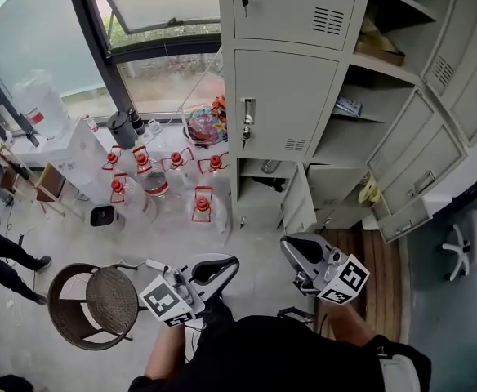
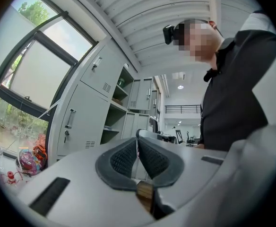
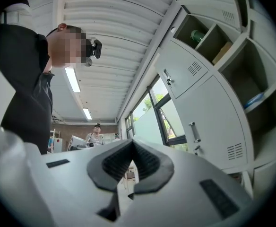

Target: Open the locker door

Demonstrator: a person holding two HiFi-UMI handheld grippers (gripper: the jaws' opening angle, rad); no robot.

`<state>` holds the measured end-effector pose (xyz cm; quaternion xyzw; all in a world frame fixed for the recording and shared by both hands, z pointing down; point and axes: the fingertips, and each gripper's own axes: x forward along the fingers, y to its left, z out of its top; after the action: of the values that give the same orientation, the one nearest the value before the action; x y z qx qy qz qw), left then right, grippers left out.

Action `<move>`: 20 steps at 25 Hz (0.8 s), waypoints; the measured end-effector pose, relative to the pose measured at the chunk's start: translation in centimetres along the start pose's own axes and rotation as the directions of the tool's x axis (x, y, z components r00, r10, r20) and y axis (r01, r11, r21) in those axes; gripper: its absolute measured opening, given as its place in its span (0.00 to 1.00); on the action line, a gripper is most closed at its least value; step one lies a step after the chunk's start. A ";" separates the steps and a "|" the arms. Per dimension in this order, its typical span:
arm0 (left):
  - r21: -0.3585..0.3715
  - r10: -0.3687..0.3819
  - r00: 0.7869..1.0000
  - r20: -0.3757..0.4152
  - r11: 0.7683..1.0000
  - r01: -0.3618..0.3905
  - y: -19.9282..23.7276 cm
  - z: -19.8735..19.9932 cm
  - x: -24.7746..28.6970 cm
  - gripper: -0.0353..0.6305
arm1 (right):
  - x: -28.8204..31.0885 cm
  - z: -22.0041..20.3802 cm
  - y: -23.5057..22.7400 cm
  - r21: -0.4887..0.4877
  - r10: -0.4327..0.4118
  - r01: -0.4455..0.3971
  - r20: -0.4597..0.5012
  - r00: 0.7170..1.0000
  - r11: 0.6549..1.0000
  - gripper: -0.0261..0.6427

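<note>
Office floor before grey lockers, locker door closed.
Left gripper, right gripper pressed together, empty, apart from lockers.

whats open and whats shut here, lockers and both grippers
top locker door, closed, key in lock
middle locker door, closed, key in lock
bottom locker door, swung open
right column doors, open
left gripper, jaws shut, empty
right gripper, jaws shut, empty
</note>
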<state>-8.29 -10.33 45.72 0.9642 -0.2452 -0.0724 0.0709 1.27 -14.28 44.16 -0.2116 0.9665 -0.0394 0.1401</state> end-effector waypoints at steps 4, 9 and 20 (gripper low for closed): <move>-0.011 -0.082 0.997 0.003 0.997 0.082 4.9 1.3 -0.8 0.09 | 4.4 0.1 -2.3 -0.009 -0.098 0.098 0.002 0.995 0.995 0.06; 0.012 -0.139 0.990 0.019 0.990 0.139 11.7 4.4 -1.5 0.09 | 9.6 1.5 -4.6 -0.062 -0.157 0.158 0.013 0.987 0.985 0.06; -0.024 -0.209 0.976 0.065 0.977 0.211 21.3 7.8 0.5 0.09 | 15.1 5.6 -9.9 -0.243 -0.188 0.177 -0.020 0.982 0.954 0.06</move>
<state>-19.12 -29.88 41.69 0.9807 -0.1431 -0.1131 0.0701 -6.29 -29.69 36.26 -0.3145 0.9432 0.0607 0.0882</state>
